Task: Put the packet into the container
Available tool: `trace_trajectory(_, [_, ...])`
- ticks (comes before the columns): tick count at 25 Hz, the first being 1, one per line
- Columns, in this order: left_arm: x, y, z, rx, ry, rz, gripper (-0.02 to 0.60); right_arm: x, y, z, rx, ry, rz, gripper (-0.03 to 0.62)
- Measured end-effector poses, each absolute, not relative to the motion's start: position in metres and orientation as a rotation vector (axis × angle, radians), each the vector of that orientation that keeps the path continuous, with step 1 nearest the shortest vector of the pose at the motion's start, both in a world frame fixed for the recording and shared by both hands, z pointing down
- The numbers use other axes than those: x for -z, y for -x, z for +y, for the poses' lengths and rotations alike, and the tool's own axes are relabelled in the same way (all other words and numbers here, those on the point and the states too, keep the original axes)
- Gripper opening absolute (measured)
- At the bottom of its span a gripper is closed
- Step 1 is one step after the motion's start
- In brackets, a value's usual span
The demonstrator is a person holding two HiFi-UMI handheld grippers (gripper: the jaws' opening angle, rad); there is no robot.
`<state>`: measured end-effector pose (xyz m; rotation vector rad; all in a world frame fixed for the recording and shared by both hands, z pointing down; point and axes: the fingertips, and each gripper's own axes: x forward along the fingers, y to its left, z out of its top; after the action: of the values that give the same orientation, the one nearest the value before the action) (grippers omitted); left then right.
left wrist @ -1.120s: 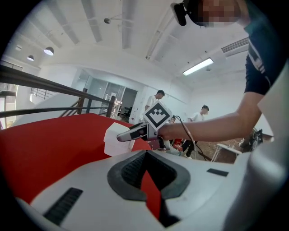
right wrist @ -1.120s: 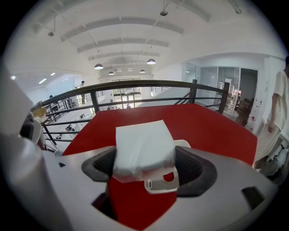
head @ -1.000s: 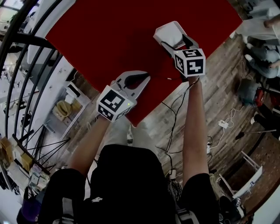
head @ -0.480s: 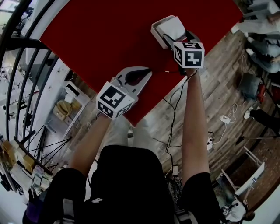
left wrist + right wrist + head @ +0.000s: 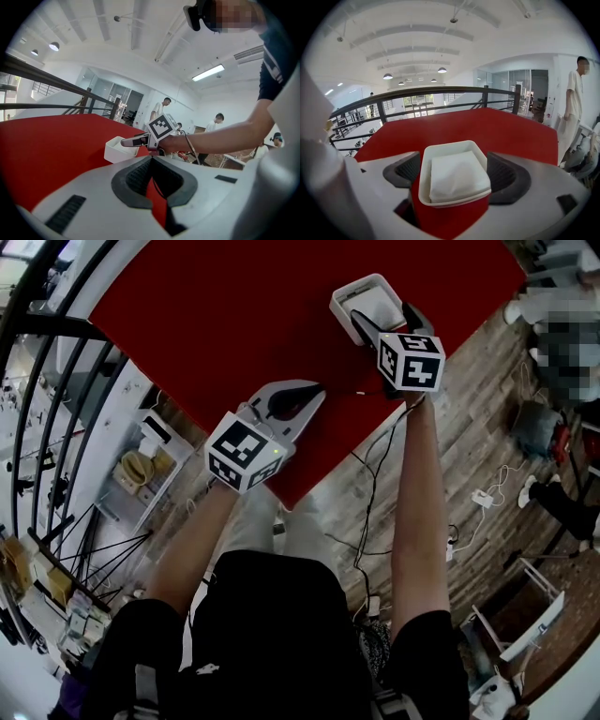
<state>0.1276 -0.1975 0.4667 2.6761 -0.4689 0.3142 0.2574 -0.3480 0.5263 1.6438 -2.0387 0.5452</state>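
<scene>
1. A red worktop [image 5: 234, 315] is seen from above, with a wooden floor [image 5: 487, 418] beyond its near-right edge.
2. A white container [image 5: 425, 161] is found close to the worktop's right edge, between the jaws of the right claw [image 5: 453, 165].
3. The packet [image 5: 454, 176], white and soft-looking, is seen lying flat inside the container and filling most of its floor.
4. The right claw is grasping the container: its jaws are spread wide, and both dark pads are pressed against the container's outer side walls. Whether the container's base is resting on the worktop cannot be told.
5. The left claw [image 5: 150, 159] is clenched on nothing: its tips are brought together over the worktop's near edge, and only the red surface is seen through the gap behind them.
6. The two claws are kept well apart, the left one nearer the person's body.
7. A marker cube [image 5: 411, 360] is carried on the right claw's rear, and a black cable [image 5: 370, 484] is seen hanging below it.
</scene>
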Motion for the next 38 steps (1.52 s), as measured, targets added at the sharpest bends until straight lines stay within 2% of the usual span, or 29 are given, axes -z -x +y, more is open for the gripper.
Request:
trace_trajectory(8, [-0.447, -0.12, -0.193, -0.291, -2.706, -0.489, 0.008, -0.469, -0.247, -0.313, -0.474, -1.725, -2.164, 0.414])
trace_trajectory(9, [-0.442, -0.119, -0.19, -0.284, -2.71, -0.492, 0.008, -0.458, -0.246, -0.304, -0.46, -1.755, -2.168, 0.368])
trace_trajectory(10, [-0.436, -0.118, -0.188, -0.277, -2.715, -0.494, 0.008, -0.446, -0.247, -0.293, -0.442, -1.79, -2.164, 0.241])
trace_trajectory(11, [-0.43, -0.116, -0.184, -0.271, -2.723, -0.496, 0.008, -0.435, -0.246, -0.282, -0.425, -1.82, -2.163, 0.15])
trace_trajectory(12, [-0.423, -0.114, -0.18, -0.264, -2.731, -0.499, 0.008, -0.423, -0.243, -0.27, -0.413, -1.838, -2.172, 0.105])
trace_trajectory(15, [-0.399, -0.107, -0.164, -0.227, -2.754, -0.51, 0.008, -0.389, -0.227, -0.232, -0.388, -1.854, -2.225, 0.041])
trace_trajectory(23, [-0.341, -0.086, -0.117, -0.132, -2.835, -0.527, 0.008, -0.321, -0.178, -0.123, -0.323, -1.874, -2.381, 0.021])
trace_trajectory(38, [-0.306, -0.06, -0.053, -0.095, -2.898, -0.53, 0.008, -0.298, -0.137, -0.028, -0.305, -1.897, -2.451, 0.02])
